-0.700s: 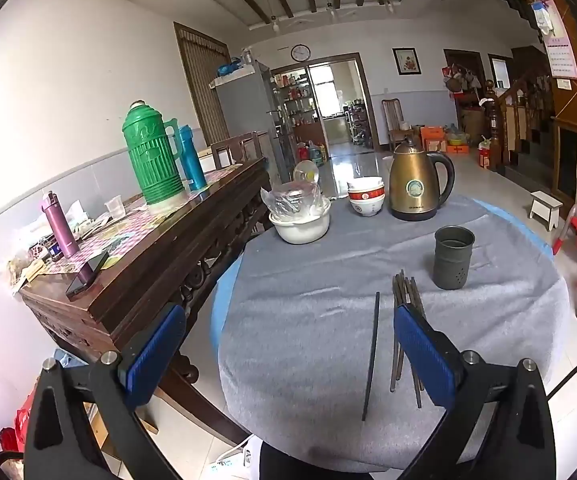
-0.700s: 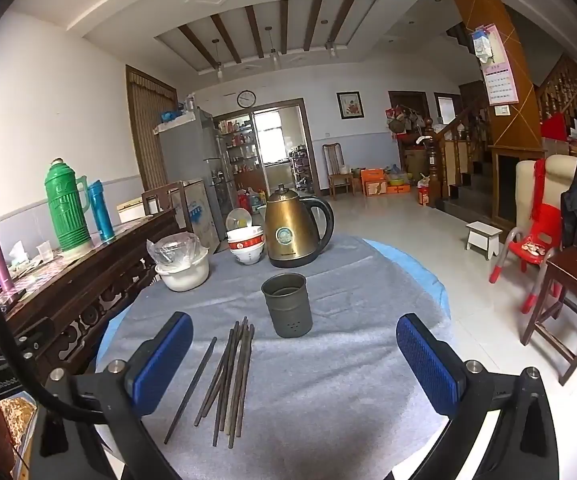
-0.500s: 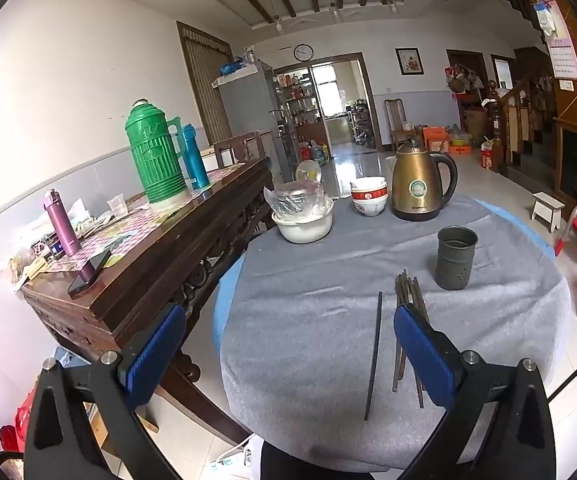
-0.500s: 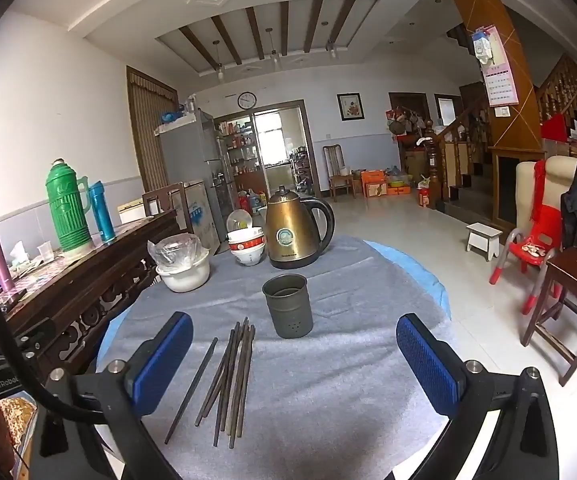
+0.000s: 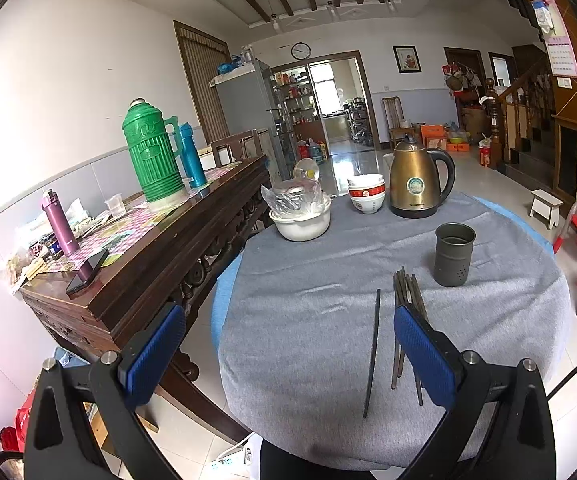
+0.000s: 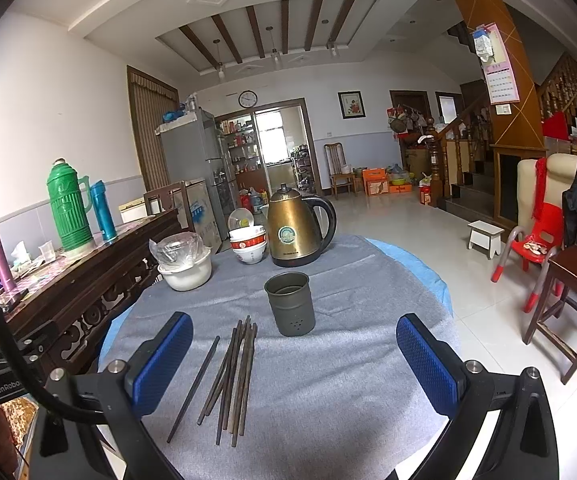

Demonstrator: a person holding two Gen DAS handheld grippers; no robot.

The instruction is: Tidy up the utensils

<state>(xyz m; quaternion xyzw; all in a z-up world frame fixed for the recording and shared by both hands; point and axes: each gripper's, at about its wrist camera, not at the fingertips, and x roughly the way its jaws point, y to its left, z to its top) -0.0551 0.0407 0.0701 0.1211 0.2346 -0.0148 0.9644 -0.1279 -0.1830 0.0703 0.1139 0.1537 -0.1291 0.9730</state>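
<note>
Several dark chopsticks [image 6: 234, 376] lie in a loose bundle on the grey tablecloth [image 6: 328, 380], with one single chopstick [image 6: 194, 388] apart to their left. A dark metal utensil cup [image 6: 290, 304] stands upright just behind them, empty as far as I can see. In the left wrist view the bundle [image 5: 406, 300] is partly hidden by the right finger, the single chopstick [image 5: 372, 350] lies between the fingers, and the cup [image 5: 452, 254] stands to the right. My left gripper [image 5: 288, 354] and right gripper [image 6: 294, 364] are both open and empty, above the table's near edge.
A brass kettle [image 6: 298, 226], stacked red-and-white bowls [image 6: 248, 244] and a white bowl with a plastic bag [image 6: 184, 264] stand at the table's far side. A dark wooden sideboard [image 5: 148, 248] with a green thermos [image 5: 150, 156] runs along the left. Chairs [image 6: 568, 280] stand on the right.
Both views have shifted very slightly; the chopsticks, the cup and the gripper openings are the same as before.
</note>
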